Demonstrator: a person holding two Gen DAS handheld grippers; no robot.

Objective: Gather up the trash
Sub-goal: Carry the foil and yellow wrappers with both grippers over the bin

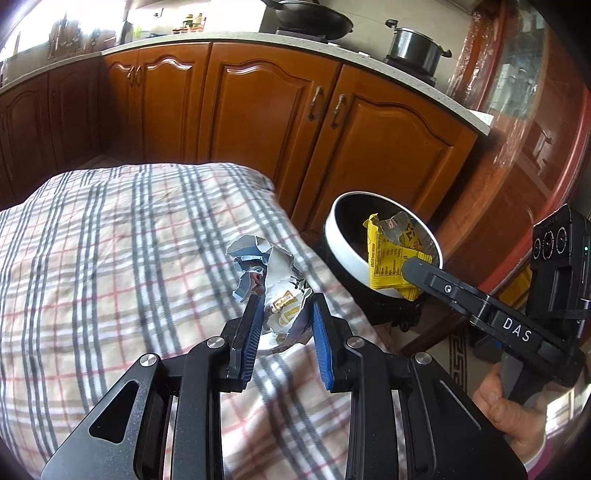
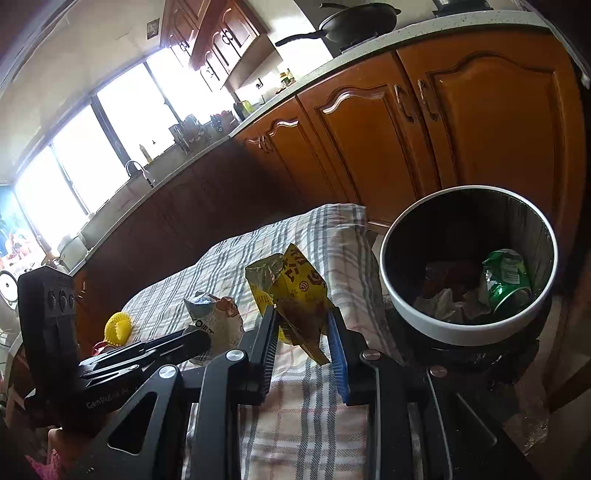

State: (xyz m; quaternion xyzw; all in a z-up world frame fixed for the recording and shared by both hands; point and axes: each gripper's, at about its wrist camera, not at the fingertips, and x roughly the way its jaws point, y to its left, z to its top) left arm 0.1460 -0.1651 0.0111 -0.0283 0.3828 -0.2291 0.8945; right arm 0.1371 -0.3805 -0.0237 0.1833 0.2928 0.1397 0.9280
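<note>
My left gripper [image 1: 283, 317] is shut on a crumpled white and blue wrapper [image 1: 271, 277] and holds it just above the plaid tablecloth [image 1: 110, 266]. My right gripper [image 2: 301, 334] is shut on a yellow snack wrapper [image 2: 291, 291], held near the table's right edge; in the left wrist view the yellow wrapper [image 1: 388, 258] shows in front of the bin. The white-rimmed round trash bin [image 2: 469, 325] stands beside the table to the right. It holds a crushed green can [image 2: 508, 280] and crumpled paper [image 2: 441, 302].
A yellow round mesh item [image 2: 118, 326] lies at the table's left edge. Brown wooden cabinets [image 1: 258, 107] run behind the table under a pale countertop with a wok [image 1: 314, 16] and a steel pot [image 1: 417, 46]. A wooden door [image 1: 524, 122] stands at right.
</note>
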